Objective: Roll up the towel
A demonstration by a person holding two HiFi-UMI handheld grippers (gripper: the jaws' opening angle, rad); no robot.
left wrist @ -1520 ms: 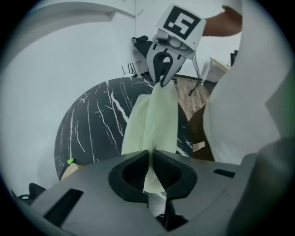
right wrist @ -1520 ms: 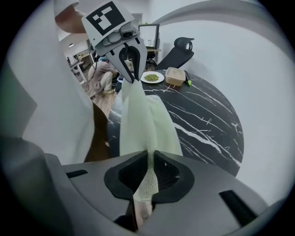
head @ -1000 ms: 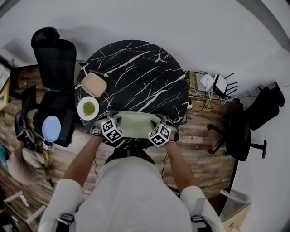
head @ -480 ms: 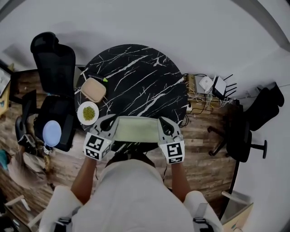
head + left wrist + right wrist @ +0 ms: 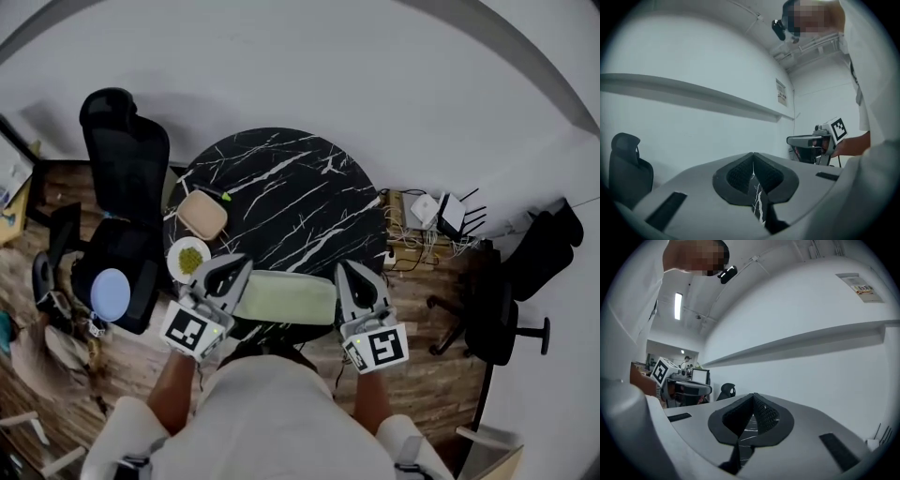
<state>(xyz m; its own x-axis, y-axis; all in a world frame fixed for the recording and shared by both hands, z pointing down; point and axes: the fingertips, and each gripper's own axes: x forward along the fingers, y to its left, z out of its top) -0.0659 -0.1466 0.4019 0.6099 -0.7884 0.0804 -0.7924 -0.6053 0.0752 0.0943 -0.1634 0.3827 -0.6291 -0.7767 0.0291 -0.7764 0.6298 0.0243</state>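
Observation:
The pale green towel (image 5: 286, 297) lies as a short oblong at the near edge of the round black marble table (image 5: 281, 197). My two grippers are raised above the towel's two ends and point level. The left gripper (image 5: 232, 265) is over the left end and the right gripper (image 5: 346, 268) over the right end. In the left gripper view the pads (image 5: 740, 174) meet, with only marble showing through the slit below them. The right gripper view shows its pads (image 5: 765, 413) meeting in the same way. Neither gripper has cloth between its jaws.
A tan container (image 5: 203, 214) and a white bowl of green bits (image 5: 188, 258) sit on the table's left edge. A black office chair (image 5: 127, 150) with a blue disc (image 5: 110, 292) stands at the left. A router and cables (image 5: 436, 211) and another chair (image 5: 506, 300) are at the right.
Both grippers have risen from the towel's ends towards the camera, turned level and shut their jaws. The towel has stayed on the table.

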